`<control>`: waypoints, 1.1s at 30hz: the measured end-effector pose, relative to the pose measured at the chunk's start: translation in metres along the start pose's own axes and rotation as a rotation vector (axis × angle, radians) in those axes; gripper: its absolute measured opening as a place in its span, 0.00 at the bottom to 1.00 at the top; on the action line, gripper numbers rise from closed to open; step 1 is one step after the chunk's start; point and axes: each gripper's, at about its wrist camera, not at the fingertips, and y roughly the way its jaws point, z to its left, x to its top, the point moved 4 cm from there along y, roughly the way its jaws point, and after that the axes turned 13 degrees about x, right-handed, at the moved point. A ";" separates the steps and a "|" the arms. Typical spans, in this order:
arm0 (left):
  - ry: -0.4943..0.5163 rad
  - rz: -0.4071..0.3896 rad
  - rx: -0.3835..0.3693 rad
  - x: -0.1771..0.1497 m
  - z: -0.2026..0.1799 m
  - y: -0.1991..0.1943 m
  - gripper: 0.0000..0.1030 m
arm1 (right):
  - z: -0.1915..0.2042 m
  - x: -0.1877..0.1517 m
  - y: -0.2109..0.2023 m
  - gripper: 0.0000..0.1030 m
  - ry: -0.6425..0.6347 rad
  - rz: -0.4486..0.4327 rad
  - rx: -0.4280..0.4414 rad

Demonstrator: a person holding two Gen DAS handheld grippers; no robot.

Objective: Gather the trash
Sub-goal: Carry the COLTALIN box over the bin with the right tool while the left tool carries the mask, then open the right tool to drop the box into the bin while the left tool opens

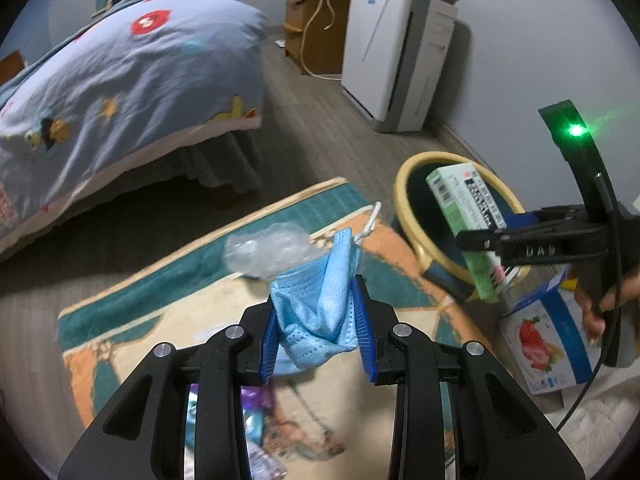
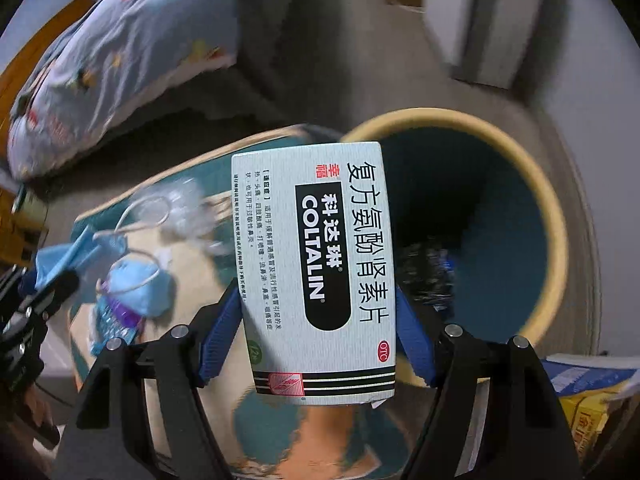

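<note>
Bedroom, grey wood floor (image 1: 320,120). Bed (image 1: 120,80) with blue cartoon quilt at left, white air purifier (image 1: 396,56) against the far wall, wooden nightstand (image 1: 316,28) beside it. Patterned teal, orange and cream rug (image 1: 192,312) on the floor, littered with crumpled clear plastic (image 1: 264,252), a second blue mask (image 2: 140,284) and a purple wrapper (image 2: 116,316). Round bin (image 2: 532,208), yellow rim, dark teal inside, stands at the rug's edge; a strawberry-print box (image 1: 552,340) lies near it. Left hand-held gripper (image 1: 320,328) clamped narrow on a crumpled blue face mask (image 1: 320,304) above the rug. Right hand-held gripper (image 2: 320,332) grips a white COLTALIN medicine box (image 2: 316,264), green side, over the bin's near rim.
</note>
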 end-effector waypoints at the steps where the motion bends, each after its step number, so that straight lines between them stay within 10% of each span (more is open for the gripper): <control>1: 0.006 -0.002 -0.004 0.002 -0.006 0.001 0.33 | -0.010 0.000 -0.003 0.69 0.021 -0.012 -0.010; 33: 0.071 0.018 -0.169 0.033 -0.154 0.066 0.41 | -0.123 -0.012 -0.014 0.69 0.236 -0.008 -0.123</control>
